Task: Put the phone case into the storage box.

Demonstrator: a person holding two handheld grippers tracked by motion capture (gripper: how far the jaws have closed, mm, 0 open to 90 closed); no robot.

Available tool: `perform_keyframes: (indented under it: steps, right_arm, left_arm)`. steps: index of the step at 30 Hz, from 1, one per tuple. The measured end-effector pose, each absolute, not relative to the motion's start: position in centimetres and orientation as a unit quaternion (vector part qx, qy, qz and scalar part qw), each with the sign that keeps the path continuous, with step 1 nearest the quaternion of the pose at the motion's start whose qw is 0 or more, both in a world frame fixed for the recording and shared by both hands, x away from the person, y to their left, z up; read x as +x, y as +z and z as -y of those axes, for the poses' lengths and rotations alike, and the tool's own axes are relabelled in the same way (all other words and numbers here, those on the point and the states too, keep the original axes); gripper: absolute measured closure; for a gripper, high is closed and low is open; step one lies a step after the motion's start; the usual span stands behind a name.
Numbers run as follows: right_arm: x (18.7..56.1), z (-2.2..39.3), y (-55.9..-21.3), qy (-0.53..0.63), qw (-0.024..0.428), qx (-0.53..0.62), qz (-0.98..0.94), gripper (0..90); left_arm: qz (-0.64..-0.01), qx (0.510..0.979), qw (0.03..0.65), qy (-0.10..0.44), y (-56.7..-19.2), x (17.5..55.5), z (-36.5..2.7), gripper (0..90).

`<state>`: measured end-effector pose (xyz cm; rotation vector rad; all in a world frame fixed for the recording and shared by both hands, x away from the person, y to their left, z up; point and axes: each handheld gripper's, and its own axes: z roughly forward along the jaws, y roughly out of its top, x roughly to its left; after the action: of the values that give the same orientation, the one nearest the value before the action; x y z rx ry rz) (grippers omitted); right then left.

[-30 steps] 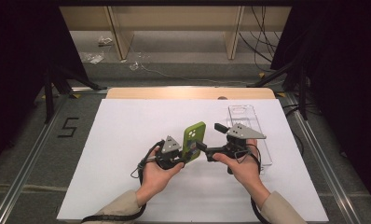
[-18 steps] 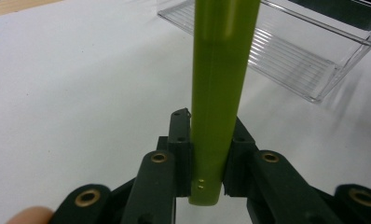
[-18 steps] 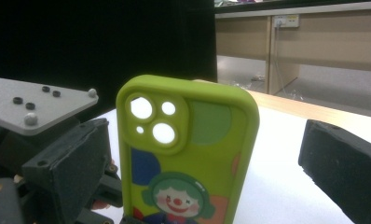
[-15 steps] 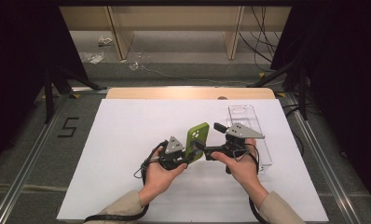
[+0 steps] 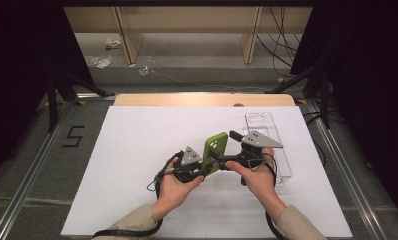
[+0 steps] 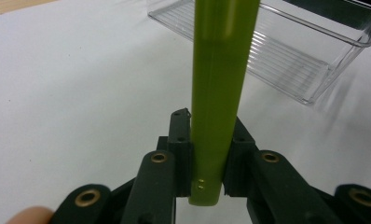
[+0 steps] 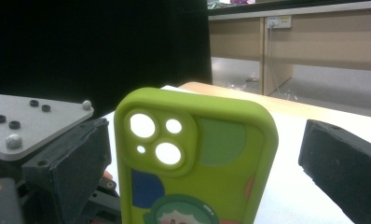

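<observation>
Left gripper (image 6: 207, 186) clamps the green phone case (image 6: 218, 93) by its thin edges; right gripper (image 7: 207, 177) jaws stand apart around it; probably light, rubbery, bendable.

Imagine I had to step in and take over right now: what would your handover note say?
Left gripper: jaws shut on the lime-green soft phone case, holding its lower end so it stands upright above the white table sheet.
Right gripper: jaws open, one on either side of the case, not pressing on it.
The clear ribbed plastic tray lies empty on the sheet at the right, beyond the right hand.
Done: case lifted off the table.
Left: probably pass it to the right gripper or set it in the tray.
</observation>
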<state>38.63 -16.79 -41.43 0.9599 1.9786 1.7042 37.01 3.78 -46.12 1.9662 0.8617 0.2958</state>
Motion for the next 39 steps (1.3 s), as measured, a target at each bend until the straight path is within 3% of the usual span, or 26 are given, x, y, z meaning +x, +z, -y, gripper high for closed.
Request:
perform_keyframes:
  steps: [39]
  right_arm:
    - [38.84,16.34,-41.99,0.598,0.185,0.360,-0.692,6.8]
  left_arm:
    - [-0.345,0.804,0.471,0.114,-46.28,36.82,-2.84,76.5]
